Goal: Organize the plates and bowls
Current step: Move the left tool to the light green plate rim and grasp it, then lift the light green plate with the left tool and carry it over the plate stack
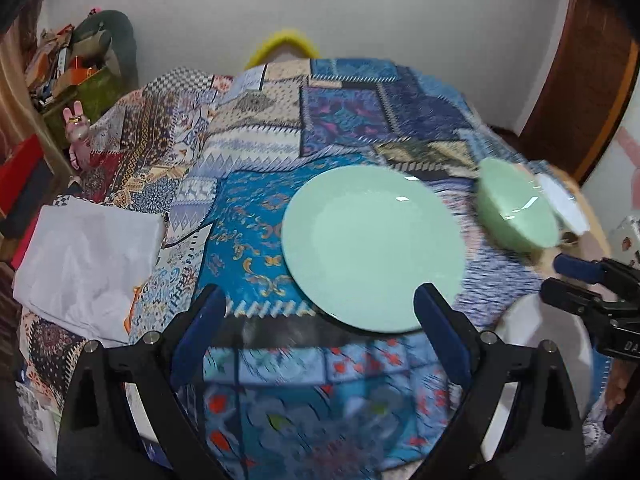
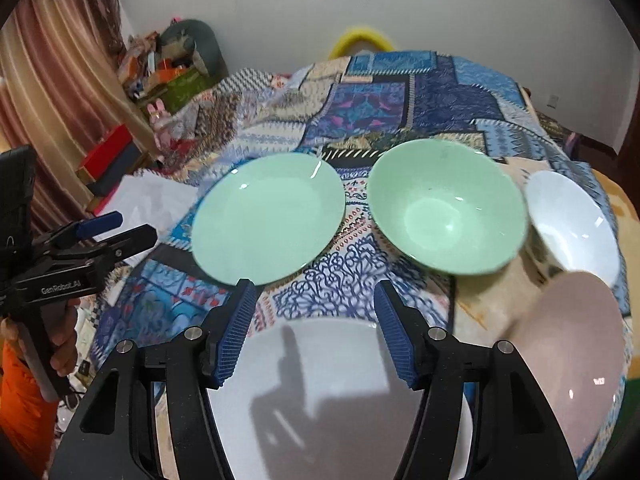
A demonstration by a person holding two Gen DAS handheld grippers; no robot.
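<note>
White plate (image 2: 320,392): nearest to us, it lay on the bed just under the right gripper (image 2: 314,332); we judged it stiff, glazed, slippery and breakable, best taken by the rim.
Right jaws: partly spread, nothing between them.
Left jaws: the left gripper (image 1: 320,332) stood spread wide and empty over the quilt (image 1: 248,240), its right finger overlapping the near edge of the green plate (image 1: 372,248).
Green plate: flat on the quilt; we thought only its thin rim offered a hold.
Green bowl (image 2: 446,206): right of the green plate, apart from it; deeper, so we judged its wall easier to pinch.
White bowl (image 2: 572,224): just beside the green bowl.
Pink bowl (image 2: 568,356): near right, close to the white plate.
In the way: the crowded right side; the soft, uneven bed might let dishes tip.
Aside: a white cloth (image 1: 88,264) on the left, well apart.
</note>
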